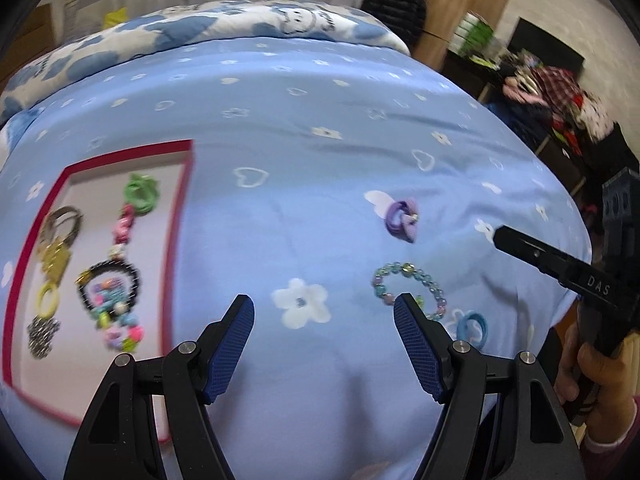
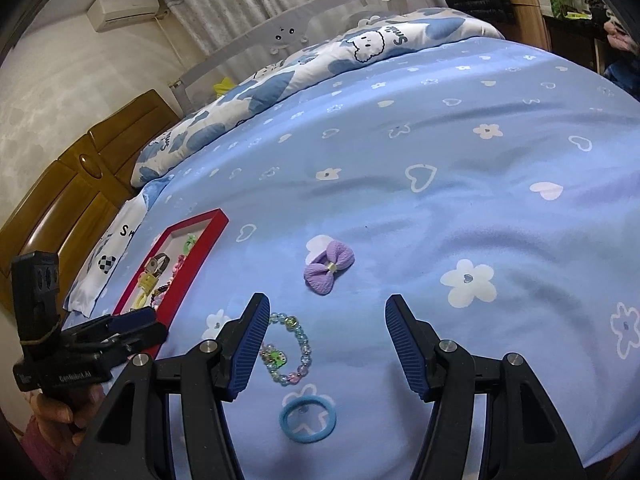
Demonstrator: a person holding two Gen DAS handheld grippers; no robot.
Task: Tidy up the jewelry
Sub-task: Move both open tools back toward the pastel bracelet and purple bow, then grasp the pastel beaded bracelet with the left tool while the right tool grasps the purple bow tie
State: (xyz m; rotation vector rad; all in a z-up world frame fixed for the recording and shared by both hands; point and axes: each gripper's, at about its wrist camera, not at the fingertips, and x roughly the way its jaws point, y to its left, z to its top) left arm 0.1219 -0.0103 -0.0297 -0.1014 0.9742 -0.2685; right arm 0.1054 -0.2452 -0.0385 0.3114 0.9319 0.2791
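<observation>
Both my grippers, left (image 1: 324, 344) and right (image 2: 326, 346), are hovering, fingers open, empty; bow (image 2: 329, 269) lying with long axis slanting toward tray (image 2: 192, 270).

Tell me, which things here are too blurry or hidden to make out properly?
- Items in the red tray, left wrist view: motion blur smears their detail.
- The same tray, right wrist view: the left gripper hides its near end.
- Beaded bracelet, left wrist view: a finger covers part.
- Shelf clutter, left wrist view: blurred.
</observation>
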